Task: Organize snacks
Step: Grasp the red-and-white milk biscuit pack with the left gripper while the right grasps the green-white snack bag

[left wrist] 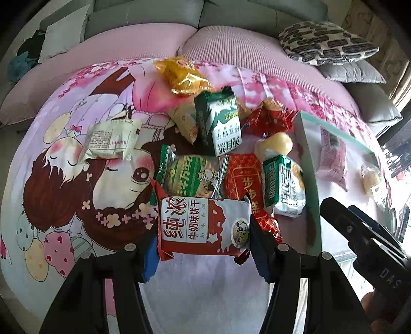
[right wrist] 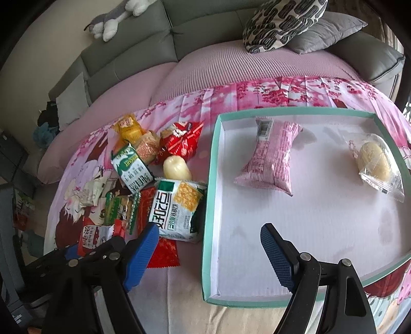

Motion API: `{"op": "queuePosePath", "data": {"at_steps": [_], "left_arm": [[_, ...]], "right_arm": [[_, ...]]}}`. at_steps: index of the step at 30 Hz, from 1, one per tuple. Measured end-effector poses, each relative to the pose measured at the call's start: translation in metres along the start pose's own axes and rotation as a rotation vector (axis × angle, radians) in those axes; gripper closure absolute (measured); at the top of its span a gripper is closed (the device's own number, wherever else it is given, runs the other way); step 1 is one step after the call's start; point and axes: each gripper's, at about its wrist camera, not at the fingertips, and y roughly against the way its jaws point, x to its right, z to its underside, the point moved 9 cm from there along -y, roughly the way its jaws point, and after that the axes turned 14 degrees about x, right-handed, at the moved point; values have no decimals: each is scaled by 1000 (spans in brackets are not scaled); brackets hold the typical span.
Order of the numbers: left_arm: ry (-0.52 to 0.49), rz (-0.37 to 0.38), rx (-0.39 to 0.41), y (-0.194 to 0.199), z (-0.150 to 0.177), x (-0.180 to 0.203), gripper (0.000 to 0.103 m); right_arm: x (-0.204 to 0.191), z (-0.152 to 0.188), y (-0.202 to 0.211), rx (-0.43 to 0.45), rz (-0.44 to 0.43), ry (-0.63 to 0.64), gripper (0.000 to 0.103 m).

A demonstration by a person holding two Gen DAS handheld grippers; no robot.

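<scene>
My left gripper (left wrist: pixel 203 246) is shut on a red-and-white milk biscuit pack (left wrist: pixel 203 226), also seen at the lower left of the right wrist view (right wrist: pixel 96 237). Behind it lies a pile of snacks: a green pack (left wrist: pixel 192 174), a red pack (left wrist: pixel 244 185), a green-white cracker pack (left wrist: pixel 282 185) (right wrist: pixel 177 210), a milk carton (left wrist: pixel 221 123) and a yellow bag (left wrist: pixel 182 74). My right gripper (right wrist: pixel 209 254) is open and empty over the near left corner of the teal-rimmed white tray (right wrist: pixel 209 205). The tray holds a pink pack (right wrist: pixel 272 156) and a clear-wrapped pastry (right wrist: pixel 375 161).
Everything lies on a pink cartoon-print cloth (left wrist: pixel 77 179) over a pink sofa seat. A patterned cushion (right wrist: pixel 282 23) and grey cushions sit at the back right. A white wrapped snack (left wrist: pixel 113 138) lies apart to the left of the pile.
</scene>
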Motion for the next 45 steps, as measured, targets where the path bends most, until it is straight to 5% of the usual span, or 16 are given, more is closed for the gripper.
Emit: {"op": "queuePosePath", "data": {"at_steps": [11, 17, 38, 45], "left_arm": [[92, -18, 60, 6, -11, -32, 41], [137, -54, 81, 3, -17, -53, 41], [168, -34, 59, 1, -15, -60, 41], [174, -36, 57, 1, -15, -61, 41]], "right_arm": [[-36, -3, -7, 29, -93, 60, 44], [-52, 6, -17, -5, -122, 94, 45], [-45, 10, -47, -66, -14, 95, 44], [-56, 15, -48, -77, -59, 105, 44]]}}
